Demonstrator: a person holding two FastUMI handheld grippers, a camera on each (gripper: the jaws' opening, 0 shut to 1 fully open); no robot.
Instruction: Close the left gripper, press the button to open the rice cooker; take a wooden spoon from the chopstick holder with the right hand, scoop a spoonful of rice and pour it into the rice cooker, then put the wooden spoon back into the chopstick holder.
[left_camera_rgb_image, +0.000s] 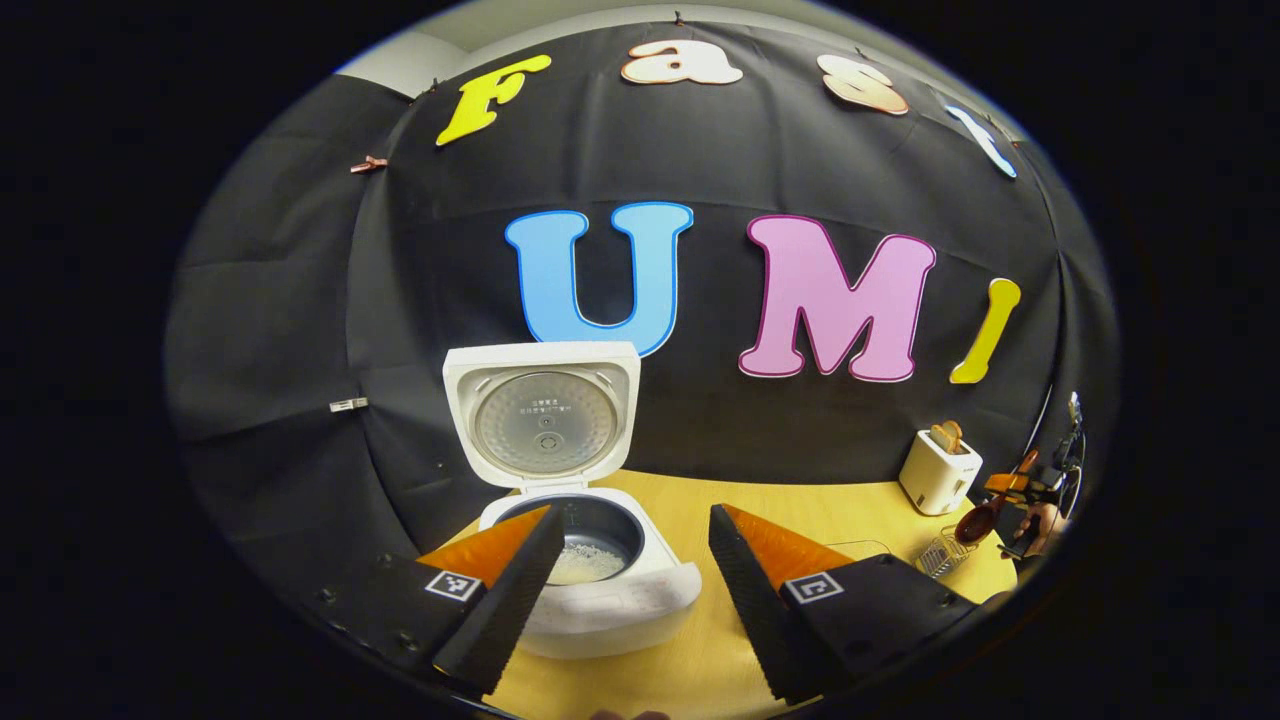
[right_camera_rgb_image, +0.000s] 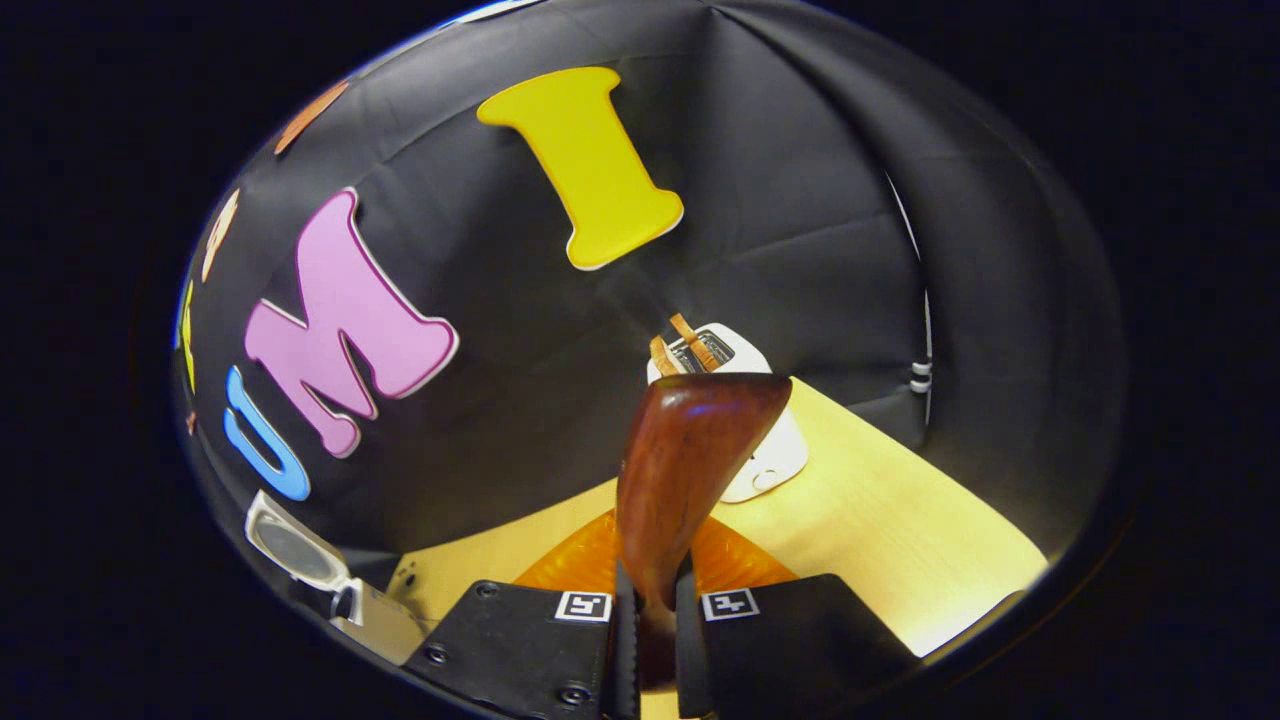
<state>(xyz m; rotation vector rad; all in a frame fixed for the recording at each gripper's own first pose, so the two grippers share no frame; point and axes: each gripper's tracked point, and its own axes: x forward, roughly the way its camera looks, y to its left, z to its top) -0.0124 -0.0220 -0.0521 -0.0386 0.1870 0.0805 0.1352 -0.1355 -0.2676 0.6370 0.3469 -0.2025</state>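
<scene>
The wooden spoon (right_camera_rgb_image: 690, 450) was pinched by its handle in the right gripper (right_camera_rgb_image: 655, 625), bowl up, over the far right end of the table (right_camera_rgb_image: 900, 520) near the toaster (right_camera_rgb_image: 770, 460). Looked stiff, light and kinda slick, so I'd grip low on the handle. The rice cooker (left_camera_rgb_image: 600, 590) sat open on the left with rice inside, left gripper (left_camera_rgb_image: 630, 590) hanging wide open just in front.
</scene>
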